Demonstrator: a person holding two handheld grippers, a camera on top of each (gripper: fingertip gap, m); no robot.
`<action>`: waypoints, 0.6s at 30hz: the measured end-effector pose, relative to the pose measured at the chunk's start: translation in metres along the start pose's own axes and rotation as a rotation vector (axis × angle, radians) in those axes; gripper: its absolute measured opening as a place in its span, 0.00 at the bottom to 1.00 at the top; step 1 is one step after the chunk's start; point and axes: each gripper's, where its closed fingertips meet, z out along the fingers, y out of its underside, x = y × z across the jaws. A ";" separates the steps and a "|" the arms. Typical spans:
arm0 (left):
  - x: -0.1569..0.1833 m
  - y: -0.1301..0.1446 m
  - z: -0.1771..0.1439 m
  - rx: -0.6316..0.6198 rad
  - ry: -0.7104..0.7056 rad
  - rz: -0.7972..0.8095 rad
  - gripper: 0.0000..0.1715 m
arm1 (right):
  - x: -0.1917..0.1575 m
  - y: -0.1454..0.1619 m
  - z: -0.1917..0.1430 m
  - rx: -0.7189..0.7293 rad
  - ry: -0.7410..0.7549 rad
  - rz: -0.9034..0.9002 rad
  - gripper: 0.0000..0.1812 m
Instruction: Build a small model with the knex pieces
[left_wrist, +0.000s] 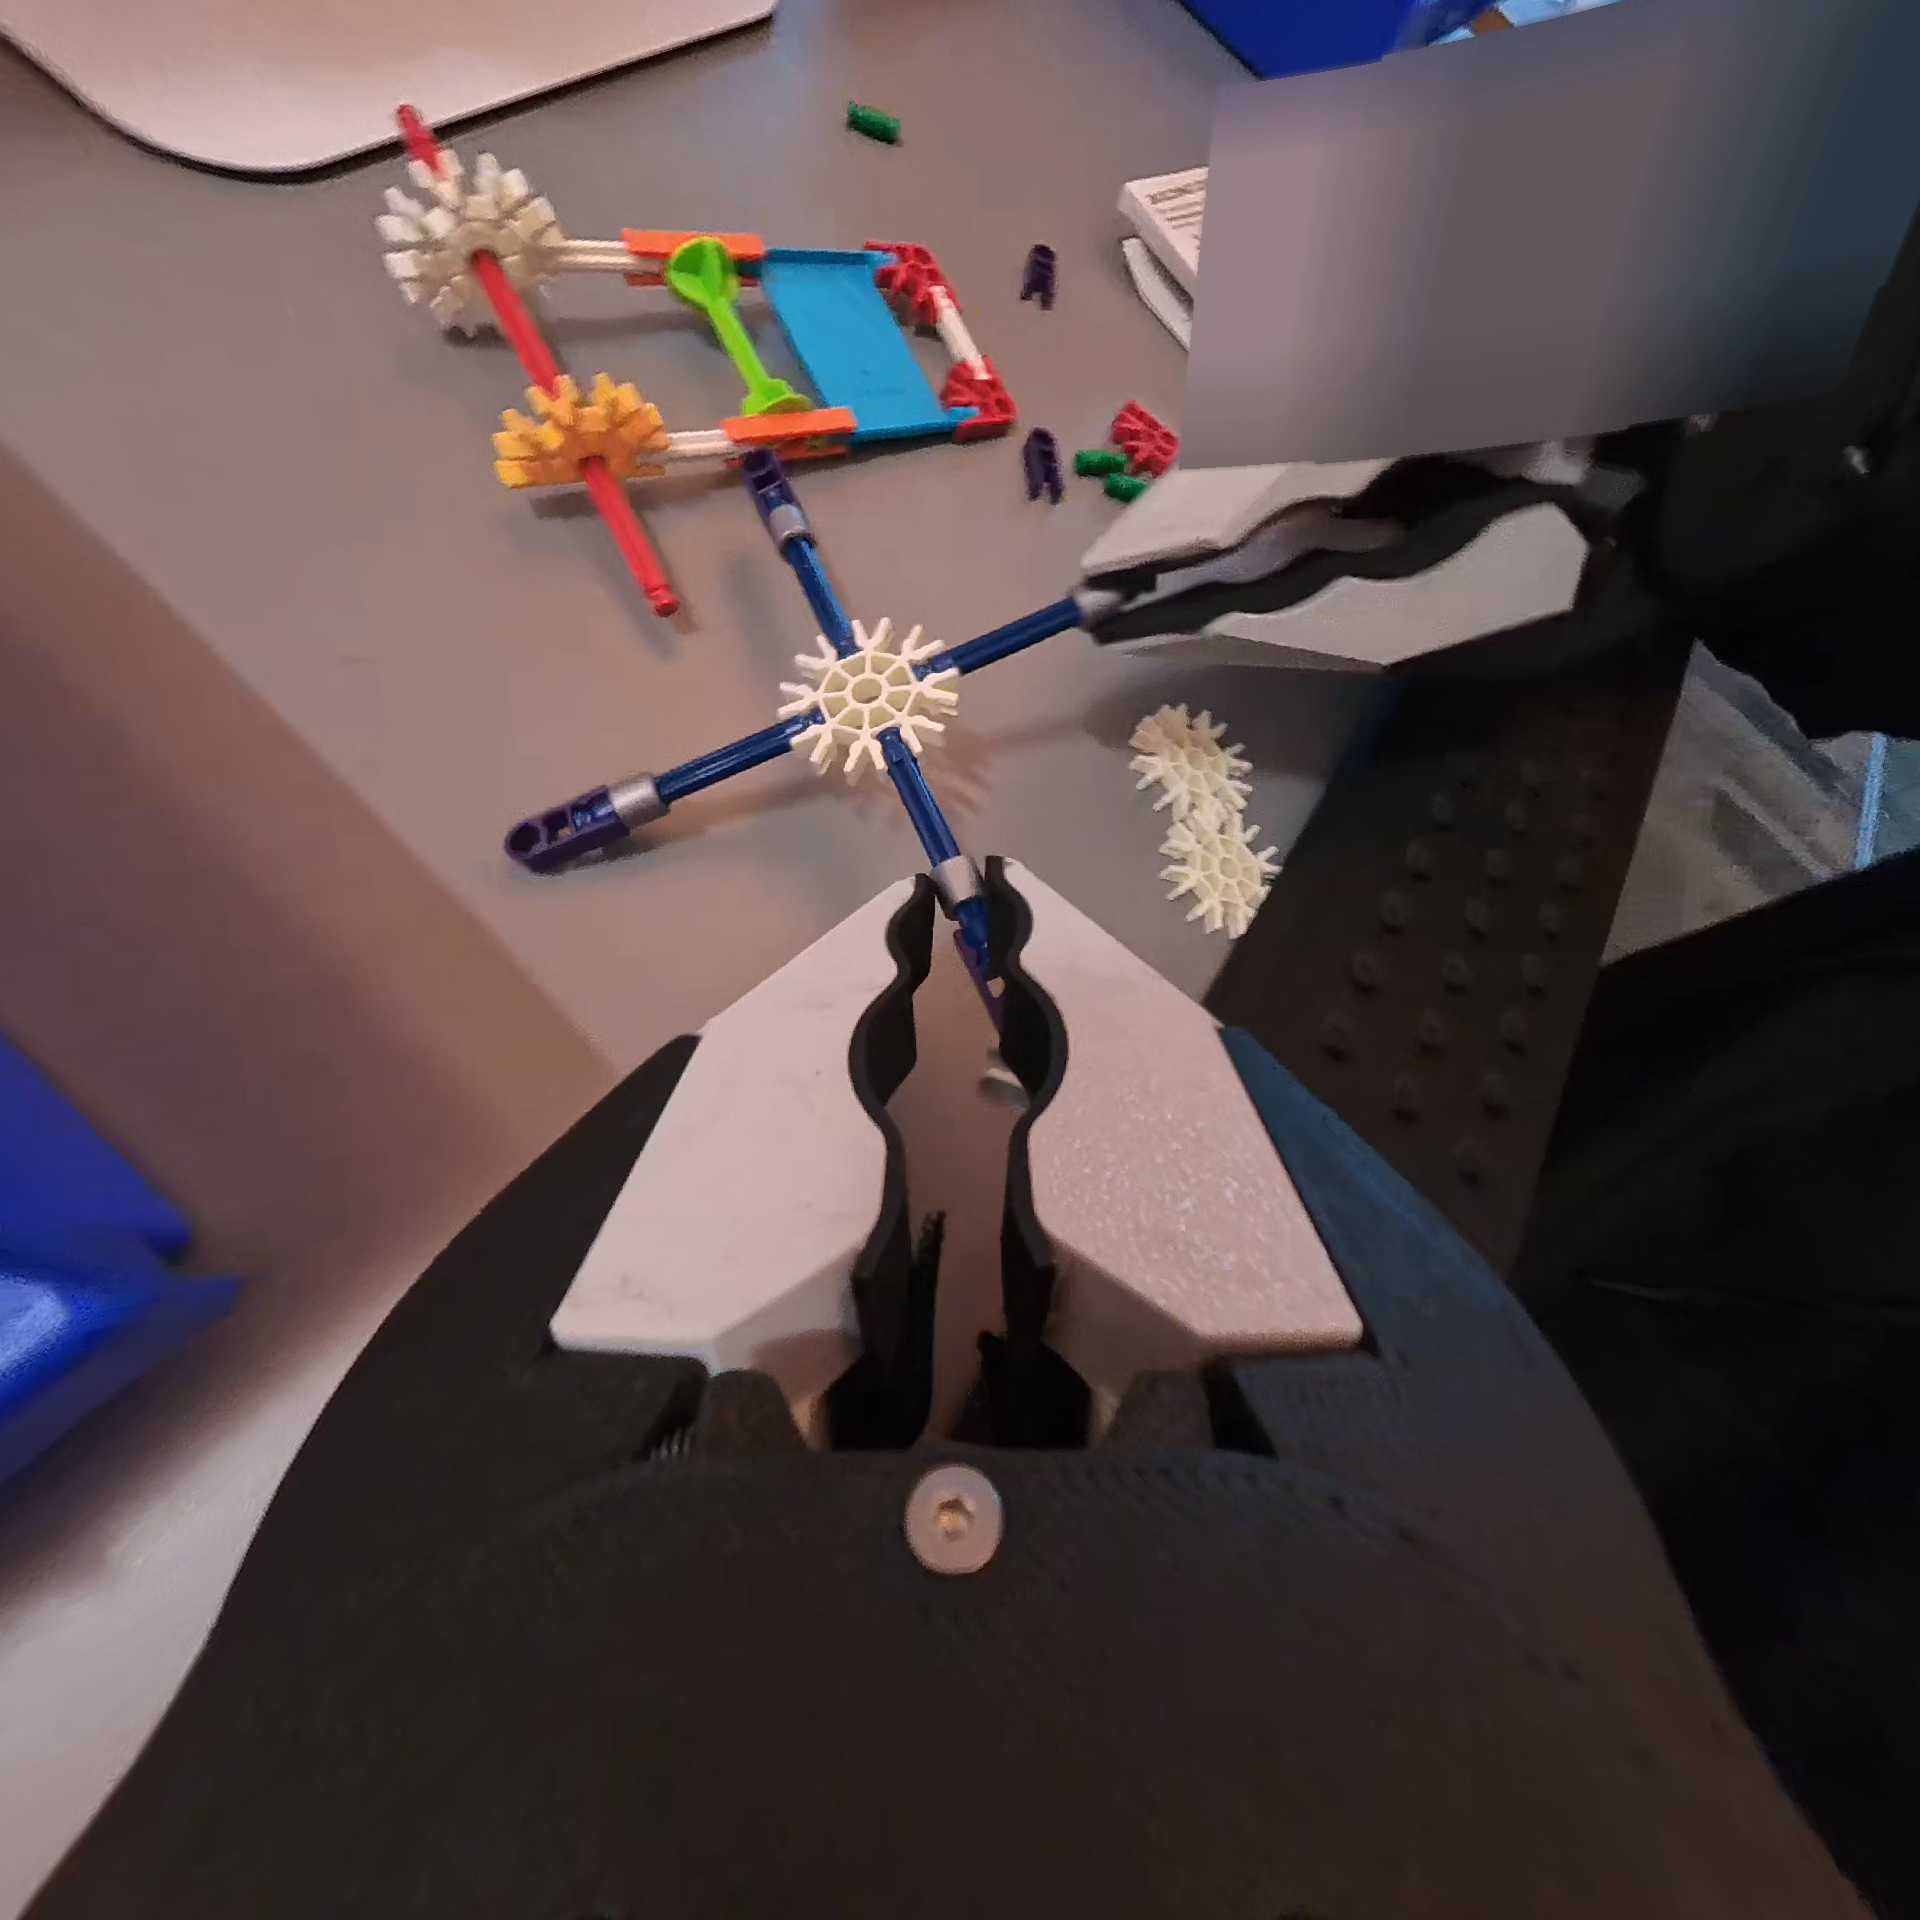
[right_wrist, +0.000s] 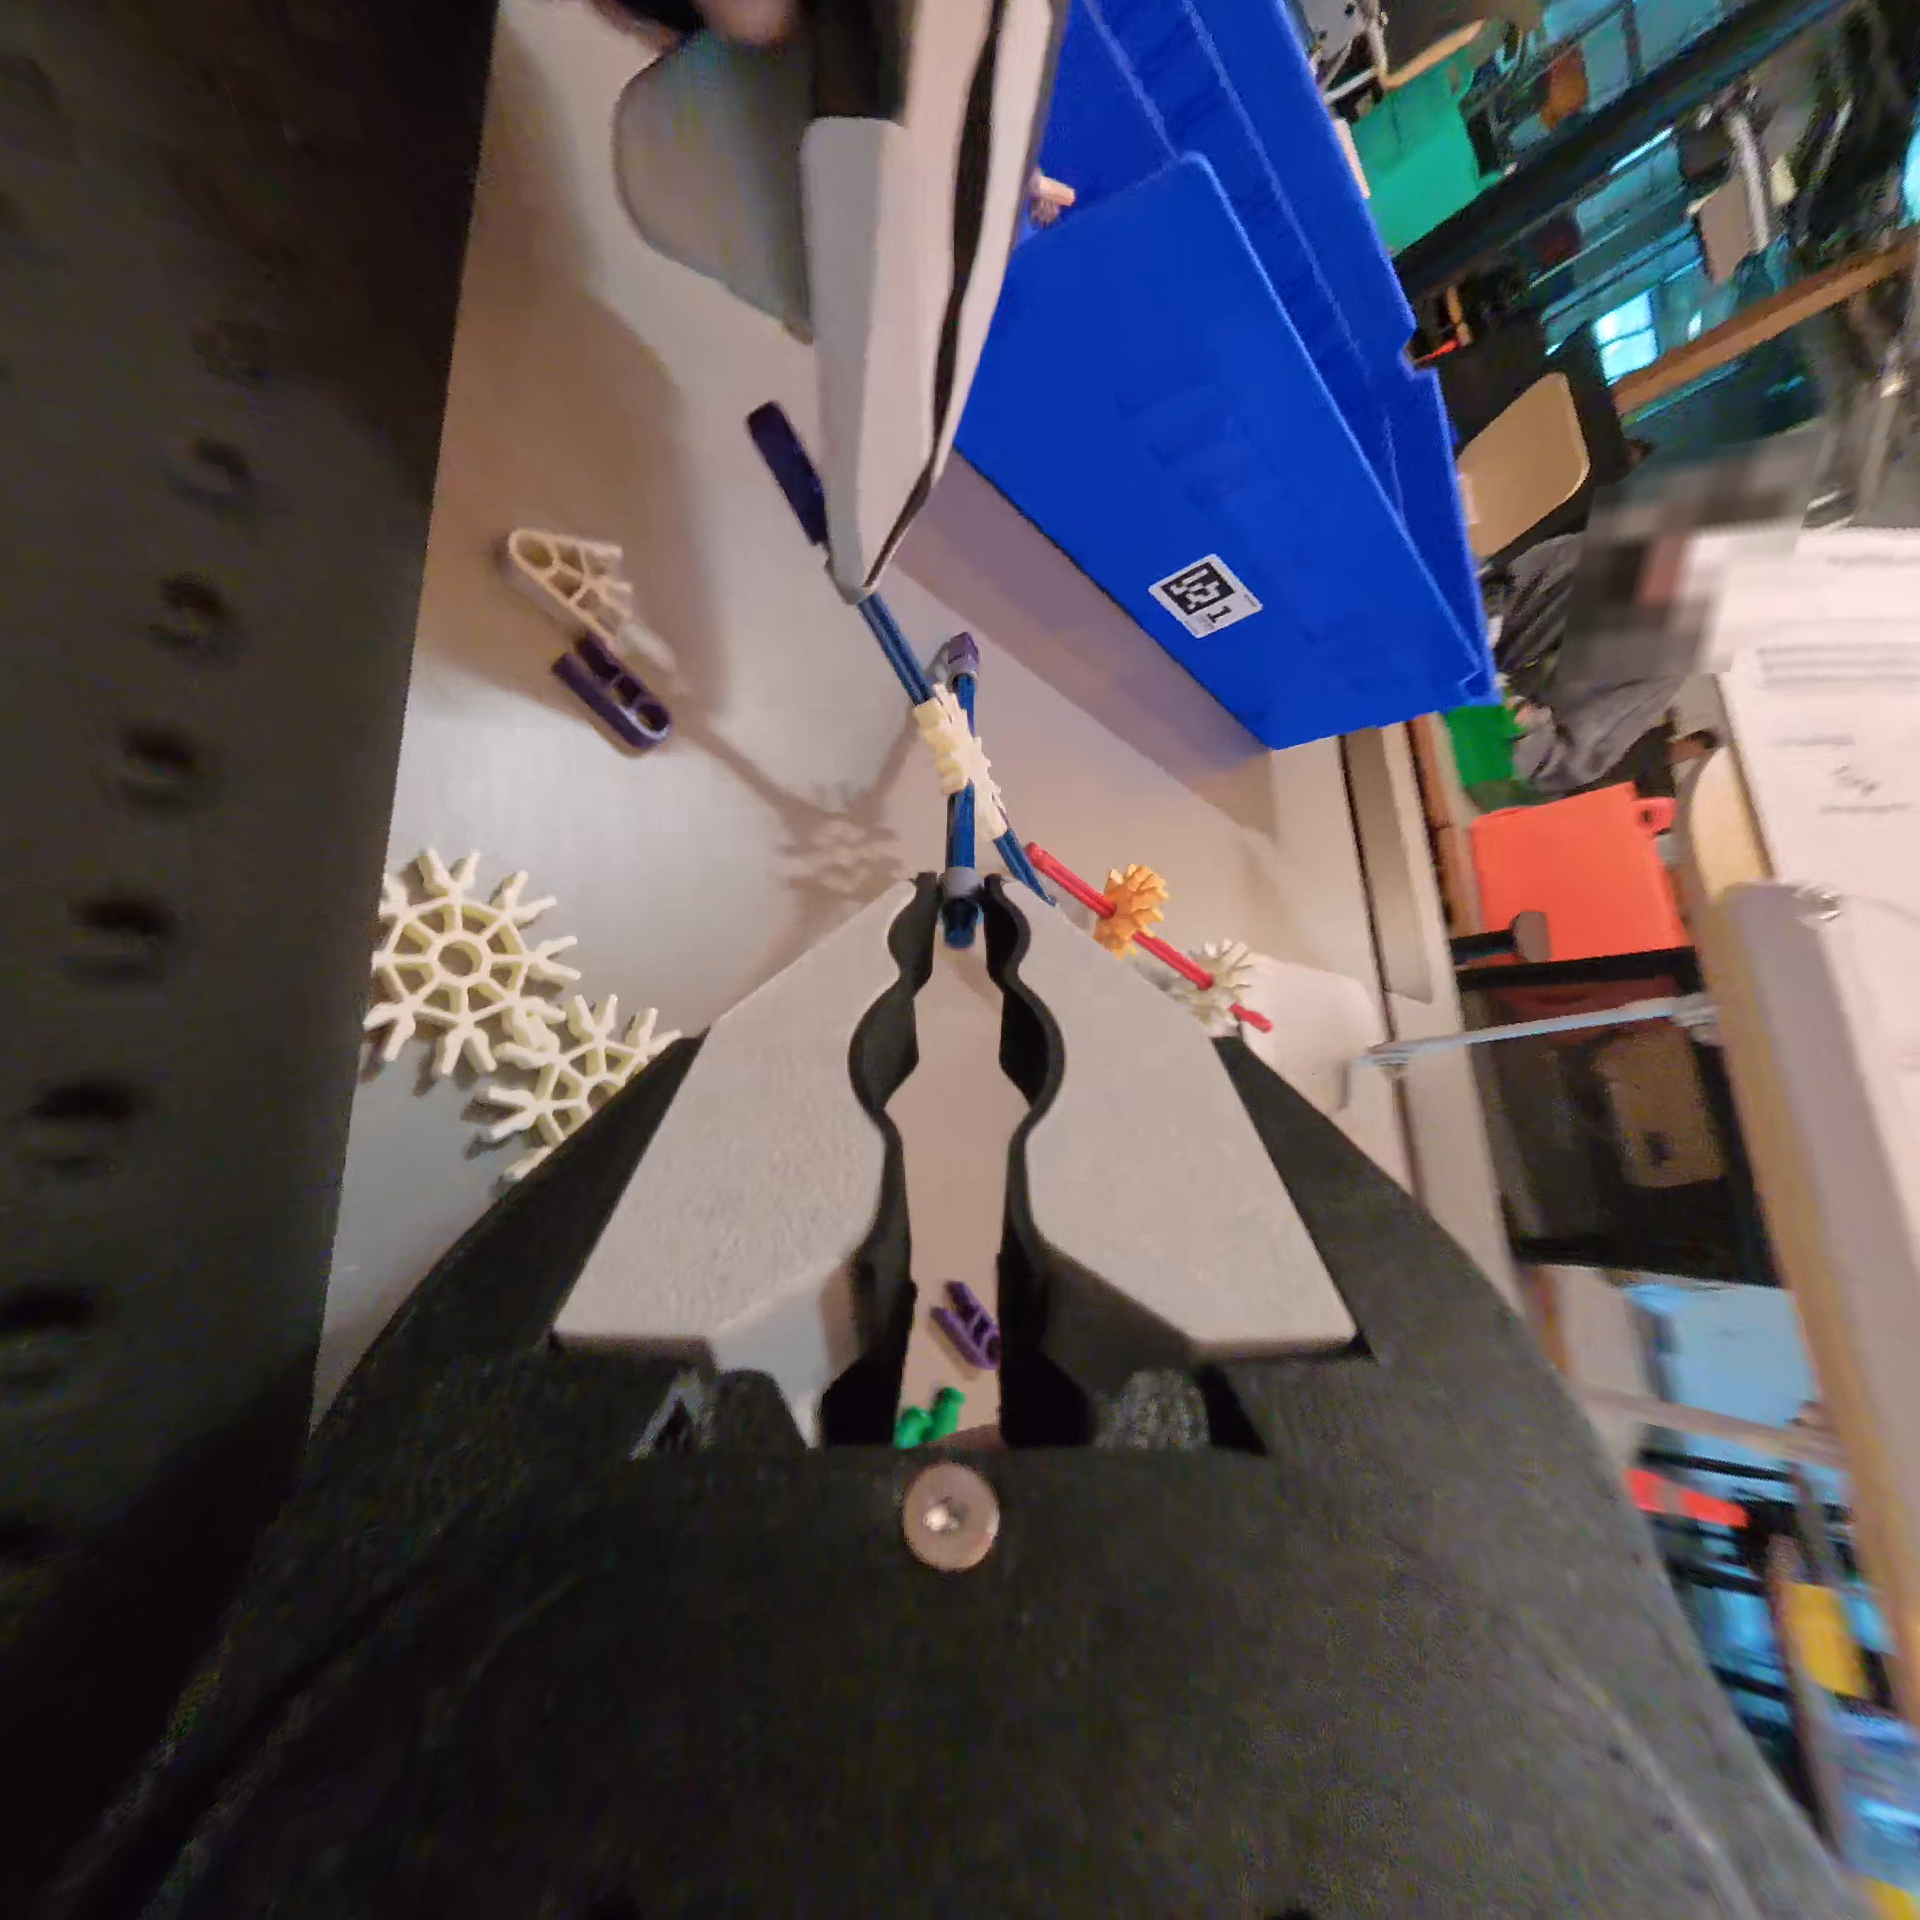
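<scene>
A white snowflake connector (left_wrist: 868, 698) carries four blue rods in a cross. My left gripper (left_wrist: 961, 883) is shut on the near rod (left_wrist: 920, 790) at its grey sleeve, with a purple end clip between the fingers. My right gripper (left_wrist: 1101, 605) is shut on the tip of the right-hand rod (left_wrist: 1013, 634). The left rod ends in a purple clip (left_wrist: 551, 831), and so does the far rod (left_wrist: 764, 473). In the right wrist view my right gripper (right_wrist: 956, 896) pinches a rod end, the connector (right_wrist: 956, 748) shows edge-on, and the left gripper (right_wrist: 860, 584) holds the opposite side. The cross casts a shadow on the table below it.
A built frame (left_wrist: 831, 343) with white and yellow gear connectors, a red rod and a blue panel lies farther back. Two loose white snowflakes (left_wrist: 1205, 821) lie right of the cross. Purple clips (left_wrist: 1042, 464) and green bits (left_wrist: 1101, 473) are scattered. A blue bin (right_wrist: 1195, 416) and a black perforated board (left_wrist: 1455, 935) border the table. Some 7 centimetres of space lies between my two pairs of fingers.
</scene>
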 end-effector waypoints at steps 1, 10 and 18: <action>0.005 0.001 0.002 -0.007 0.011 0.020 0.04 | 0.000 0.000 0.001 0.007 -0.016 0.046 0.04; 0.009 -0.019 0.000 0.018 -0.135 0.297 0.13 | 0.004 0.008 0.008 0.067 -0.095 0.164 0.03; 0.002 -0.038 0.031 -0.096 -0.207 0.642 0.16 | 0.004 0.005 0.009 0.150 -0.155 0.166 0.04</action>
